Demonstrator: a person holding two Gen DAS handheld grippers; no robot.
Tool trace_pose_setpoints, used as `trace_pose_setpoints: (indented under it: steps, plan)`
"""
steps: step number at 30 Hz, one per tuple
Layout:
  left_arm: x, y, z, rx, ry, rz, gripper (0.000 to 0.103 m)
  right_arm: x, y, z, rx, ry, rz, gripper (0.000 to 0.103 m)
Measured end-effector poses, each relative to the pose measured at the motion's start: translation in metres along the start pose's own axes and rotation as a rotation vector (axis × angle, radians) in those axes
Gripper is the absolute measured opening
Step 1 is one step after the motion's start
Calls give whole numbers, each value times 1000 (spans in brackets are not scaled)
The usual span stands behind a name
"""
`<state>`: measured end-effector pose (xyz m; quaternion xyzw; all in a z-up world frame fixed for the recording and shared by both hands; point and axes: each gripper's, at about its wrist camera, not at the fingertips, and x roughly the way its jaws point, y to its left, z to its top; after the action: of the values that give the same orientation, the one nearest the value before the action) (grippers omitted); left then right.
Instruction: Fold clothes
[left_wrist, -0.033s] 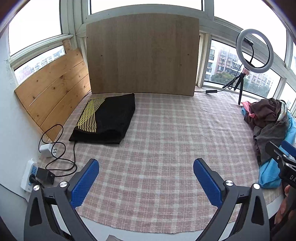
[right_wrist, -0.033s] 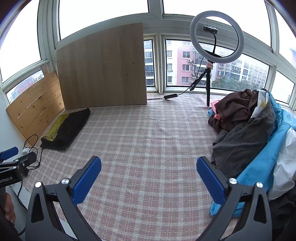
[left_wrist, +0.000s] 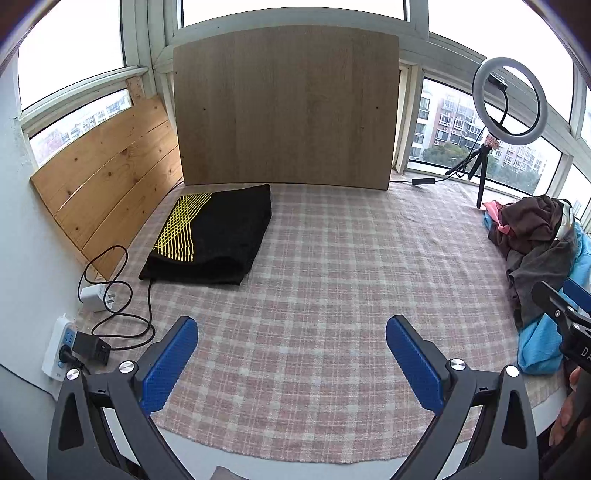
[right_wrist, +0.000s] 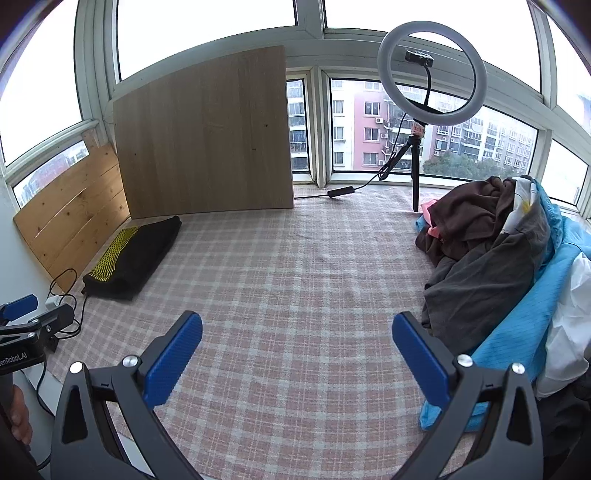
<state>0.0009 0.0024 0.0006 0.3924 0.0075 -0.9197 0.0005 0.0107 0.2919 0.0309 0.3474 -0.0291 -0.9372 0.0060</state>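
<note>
A pink-and-grey plaid cloth (left_wrist: 332, 295) covers the surface in front of me, ringed by bay windows, with a pale wooden board (left_wrist: 284, 107) leaning at the back, pine planks (left_wrist: 107, 177) in the upper left and a ring light (right_wrist: 430, 74) on its tripod in the upper right. One black garment with yellow lines (left_wrist: 214, 240) lies folded flat at left centre just before the board, while the unfolded pile of clothes (right_wrist: 491, 258), brown, grey, bright blue and what may be white, slumps at the right edge. My left gripper (left_wrist: 291, 350) and right gripper (right_wrist: 297, 350) both hang over bare cloth, ribbed blue pads (right_wrist: 173, 362) spread wide, grasping nothing.
</note>
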Motion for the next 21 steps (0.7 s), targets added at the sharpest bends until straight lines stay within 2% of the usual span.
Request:
trace_pose_setpoints:
  steps: [4,8,10,13,18,21]
  plan:
    - [-4,-3,-10,5,-43,-18,102,-1,-1,-4,-7,-10,-6,103]
    - [-9,7,-8,-14,10,-11,102,-7,-4,-2,-6,-17,9,103]
    - [-15,9,-12,-26,6,-19,102,-9,-1,0,-11,-18,11,103]
    - [-19,-1,-5,-52,-10,35,102,-20,-4,0,-12,-38,22,103]
    - [-33,-5,4,-64,-43,56,100,-32,-8,6,-18,-58,30,103]
    - [-41,-5,10,-70,-63,69,93,-36,-15,8,-4,-62,46,103]
